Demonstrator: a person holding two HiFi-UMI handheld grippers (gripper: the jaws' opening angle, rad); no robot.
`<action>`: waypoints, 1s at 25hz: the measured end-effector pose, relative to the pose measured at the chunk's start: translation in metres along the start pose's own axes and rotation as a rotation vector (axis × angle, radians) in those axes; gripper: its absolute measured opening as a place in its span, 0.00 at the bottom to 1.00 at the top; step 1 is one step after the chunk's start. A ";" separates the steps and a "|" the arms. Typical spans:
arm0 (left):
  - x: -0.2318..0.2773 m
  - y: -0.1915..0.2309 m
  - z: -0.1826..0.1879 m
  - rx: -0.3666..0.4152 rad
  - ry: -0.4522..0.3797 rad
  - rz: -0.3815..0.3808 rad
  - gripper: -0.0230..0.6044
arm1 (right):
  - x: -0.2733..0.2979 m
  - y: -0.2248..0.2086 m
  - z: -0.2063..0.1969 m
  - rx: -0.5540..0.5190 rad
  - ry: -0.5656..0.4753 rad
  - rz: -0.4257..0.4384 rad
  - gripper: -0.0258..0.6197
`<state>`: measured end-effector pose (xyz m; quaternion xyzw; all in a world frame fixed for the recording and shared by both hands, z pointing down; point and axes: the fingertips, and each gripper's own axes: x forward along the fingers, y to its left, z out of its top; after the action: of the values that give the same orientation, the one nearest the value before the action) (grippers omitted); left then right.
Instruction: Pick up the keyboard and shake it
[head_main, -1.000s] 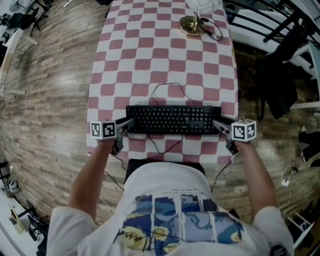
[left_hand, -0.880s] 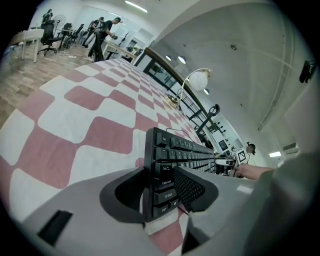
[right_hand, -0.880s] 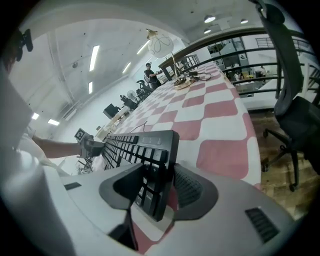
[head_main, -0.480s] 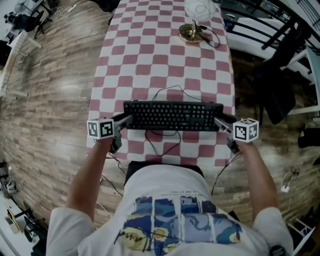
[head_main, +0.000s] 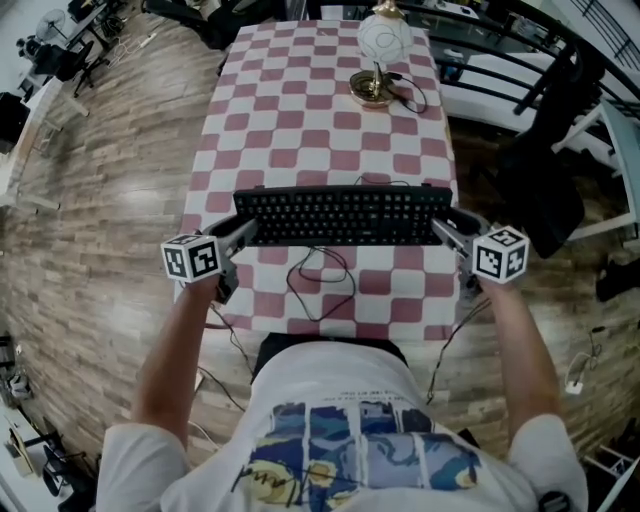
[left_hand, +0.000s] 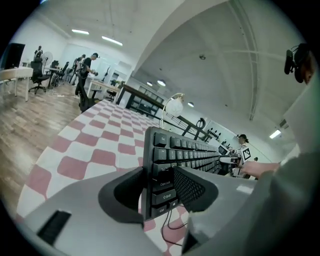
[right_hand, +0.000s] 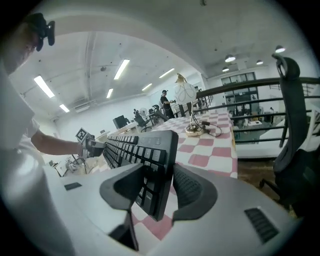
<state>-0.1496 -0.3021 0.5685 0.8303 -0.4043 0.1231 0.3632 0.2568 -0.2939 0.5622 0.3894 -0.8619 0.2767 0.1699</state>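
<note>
A black keyboard (head_main: 342, 215) hangs above the checked table (head_main: 290, 110), held level by its two short ends. My left gripper (head_main: 243, 233) is shut on the keyboard's left end (left_hand: 160, 170), one jaw on the key side and one on the underside. My right gripper (head_main: 445, 228) is shut on the right end (right_hand: 157, 172) the same way. The keyboard's black cable (head_main: 315, 285) dangles in loops from its underside down to the cloth. In both gripper views the keyboard stands on edge between the jaws.
A brass-footed lamp with a white globe (head_main: 378, 55) stands at the table's far end with its cord beside it. Black chairs and railings (head_main: 545, 120) stand to the right of the table. Wood floor (head_main: 90, 200) lies to the left.
Both grippers have lifted the keyboard off the table and carried it farther from the person. The cable now hangs loose below it.
</note>
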 end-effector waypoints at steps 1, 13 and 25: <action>-0.003 -0.004 0.008 0.019 -0.018 -0.004 0.33 | -0.004 0.001 0.010 -0.027 -0.020 -0.005 0.31; -0.051 -0.061 0.095 0.211 -0.227 -0.022 0.33 | -0.061 0.038 0.106 -0.263 -0.261 -0.041 0.31; -0.107 -0.106 0.162 0.444 -0.450 0.016 0.36 | -0.104 0.086 0.180 -0.531 -0.445 -0.134 0.31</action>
<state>-0.1518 -0.3102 0.3473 0.8925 -0.4443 0.0246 0.0733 0.2440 -0.2965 0.3376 0.4382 -0.8922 -0.0607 0.0911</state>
